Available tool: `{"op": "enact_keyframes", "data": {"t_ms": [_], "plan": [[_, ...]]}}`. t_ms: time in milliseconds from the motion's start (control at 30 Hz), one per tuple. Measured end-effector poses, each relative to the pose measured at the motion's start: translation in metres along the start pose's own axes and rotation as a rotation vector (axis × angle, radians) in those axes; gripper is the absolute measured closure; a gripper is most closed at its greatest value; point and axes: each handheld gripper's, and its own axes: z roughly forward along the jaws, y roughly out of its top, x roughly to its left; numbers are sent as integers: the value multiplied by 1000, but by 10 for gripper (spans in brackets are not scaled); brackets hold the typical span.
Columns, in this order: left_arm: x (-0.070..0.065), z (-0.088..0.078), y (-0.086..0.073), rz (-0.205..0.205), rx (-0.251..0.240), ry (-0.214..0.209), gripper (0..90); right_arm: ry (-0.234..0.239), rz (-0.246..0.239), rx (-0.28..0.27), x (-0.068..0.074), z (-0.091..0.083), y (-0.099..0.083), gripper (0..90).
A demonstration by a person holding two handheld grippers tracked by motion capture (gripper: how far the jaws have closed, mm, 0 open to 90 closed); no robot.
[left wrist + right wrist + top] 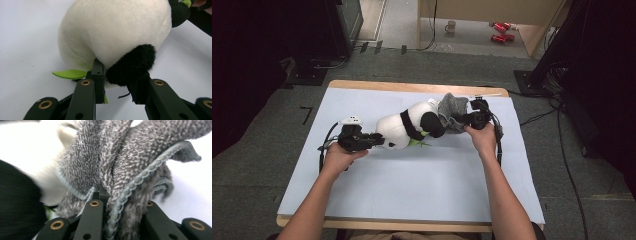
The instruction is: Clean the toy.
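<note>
The panda (409, 127) lies mid-worktop (412, 180), long axis left to right. The left tool (369, 141) pinches its black paw (131, 66) at the left end. At the right end the right tool (467, 120) is clamped on the grey towel (451, 112) bunched against the panda, so any wipe would run leftward from there.

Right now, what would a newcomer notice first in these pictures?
A plush panda lies on its side in the middle of the white-covered table. The left gripper clamps the panda's black ear, while the right gripper pinches a grey towel at the panda's other end.
</note>
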Motion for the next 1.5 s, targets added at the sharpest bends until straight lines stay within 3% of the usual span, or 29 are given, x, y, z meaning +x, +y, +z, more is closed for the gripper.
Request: {"op": "enact_keyframes", "data": {"t_ms": [200,333,467,567,733,833,900,1000,1133,1300,1400,1500], "plan": [[0,0,0,0,0,-2,699,45,-24,-90,15,-30,15,811],[-1,1,0,-1,-1,0,699,91,-62,-133,33,-43,24,811],[-1,1,0,1,-1,1,699,144,-95,-148,50,-43,28,811],[-1,1,-1,1,-2,2,698,142,-116,-131,55,-30,25,811],[-1,1,-1,-5,-3,2,698,97,-107,-60,44,-1,13,811],[-2,2,-1,-10,-5,3,697,99,-70,-32,32,15,3,812],[-1,2,-1,-15,-8,2,696,99,-58,-32,28,19,0,812],[-1,2,-1,-15,-7,1,695,62,-63,10,23,26,-5,811],[-1,2,-1,-17,-8,2,695,53,-44,51,16,36,-12,811],[0,2,0,-24,-15,0,693,21,-64,127,13,49,-19,810],[0,2,0,-28,-16,-1,692,15,-53,133,10,48,-20,810],[1,2,1,-29,-19,-2,691,2,-44,106,7,31,-15,811]]}}
